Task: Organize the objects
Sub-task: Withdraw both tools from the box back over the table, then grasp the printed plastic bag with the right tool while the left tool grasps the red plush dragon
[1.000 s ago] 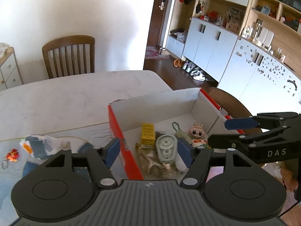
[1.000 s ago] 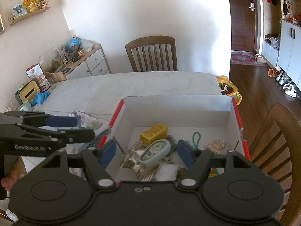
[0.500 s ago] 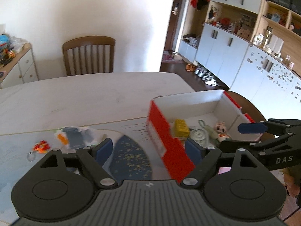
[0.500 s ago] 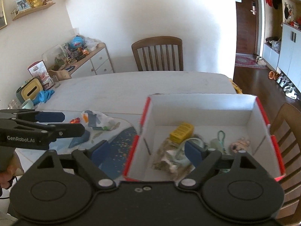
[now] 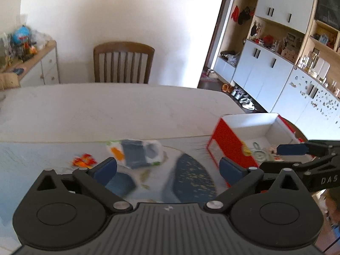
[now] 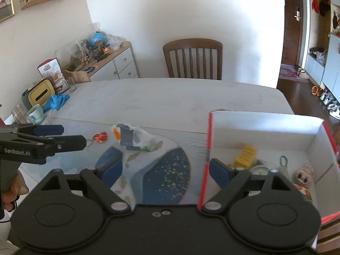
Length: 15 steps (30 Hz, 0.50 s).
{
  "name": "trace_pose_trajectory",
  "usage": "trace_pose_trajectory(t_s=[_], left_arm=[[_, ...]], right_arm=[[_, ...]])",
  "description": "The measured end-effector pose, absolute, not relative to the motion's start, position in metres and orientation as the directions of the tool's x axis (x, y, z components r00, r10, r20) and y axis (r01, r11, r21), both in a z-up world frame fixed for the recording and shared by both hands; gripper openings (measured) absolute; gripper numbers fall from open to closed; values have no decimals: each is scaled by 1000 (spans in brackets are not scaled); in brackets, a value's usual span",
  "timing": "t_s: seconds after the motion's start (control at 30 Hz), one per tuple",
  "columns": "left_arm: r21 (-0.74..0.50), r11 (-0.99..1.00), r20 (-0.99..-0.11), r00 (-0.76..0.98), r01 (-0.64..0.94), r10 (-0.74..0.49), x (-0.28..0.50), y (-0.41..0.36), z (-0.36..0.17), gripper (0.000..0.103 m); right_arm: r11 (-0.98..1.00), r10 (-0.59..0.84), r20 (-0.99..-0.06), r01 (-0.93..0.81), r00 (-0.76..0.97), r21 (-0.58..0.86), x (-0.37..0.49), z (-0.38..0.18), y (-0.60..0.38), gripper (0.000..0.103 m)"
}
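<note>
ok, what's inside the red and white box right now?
The box holds a yellow pack, a round white tape dispenser, a green-looped item and a small doll. The right tool's finger covers the near-left corner, so anything there is hidden.

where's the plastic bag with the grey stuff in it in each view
Left wrist view: the plastic bag lies on the mat at centre, just above and between the open fingers.
Right wrist view: the same bag lies left of centre, above the left finger.
Shared landmark: the red and white box stands to the bag's right in both.
</note>
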<state>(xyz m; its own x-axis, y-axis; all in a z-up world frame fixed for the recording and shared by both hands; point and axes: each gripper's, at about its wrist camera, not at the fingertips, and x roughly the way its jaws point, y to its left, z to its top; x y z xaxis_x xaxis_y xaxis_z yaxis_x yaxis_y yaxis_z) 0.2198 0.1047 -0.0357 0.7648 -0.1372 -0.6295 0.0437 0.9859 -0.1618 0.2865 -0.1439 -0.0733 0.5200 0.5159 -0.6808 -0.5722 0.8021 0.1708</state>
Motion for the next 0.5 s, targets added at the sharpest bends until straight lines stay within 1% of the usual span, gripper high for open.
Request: trace_pose_trajectory(t_s=[0.1,0.2,0.4,0.5], left_arm=[[-126,991,-615,780,44,-113,218,122,-39,103],[-119,992,-611,784,42,-107,221,142,-44,103],[-105,994,-614,784,36,-93,234,178,-56,103],[-112,993,-635,767,23,-89,243,195,-67,103]], right_arm=[[795,518,-684,-584,513,163,289,-75,-126,88],[787,522,-686,-597,508,156,293,-79,-108,88],[772,519,-696,-622,496,133,307,-87,-75,88],[766,514,-706,-631,488,122,315,-94,-59,88]])
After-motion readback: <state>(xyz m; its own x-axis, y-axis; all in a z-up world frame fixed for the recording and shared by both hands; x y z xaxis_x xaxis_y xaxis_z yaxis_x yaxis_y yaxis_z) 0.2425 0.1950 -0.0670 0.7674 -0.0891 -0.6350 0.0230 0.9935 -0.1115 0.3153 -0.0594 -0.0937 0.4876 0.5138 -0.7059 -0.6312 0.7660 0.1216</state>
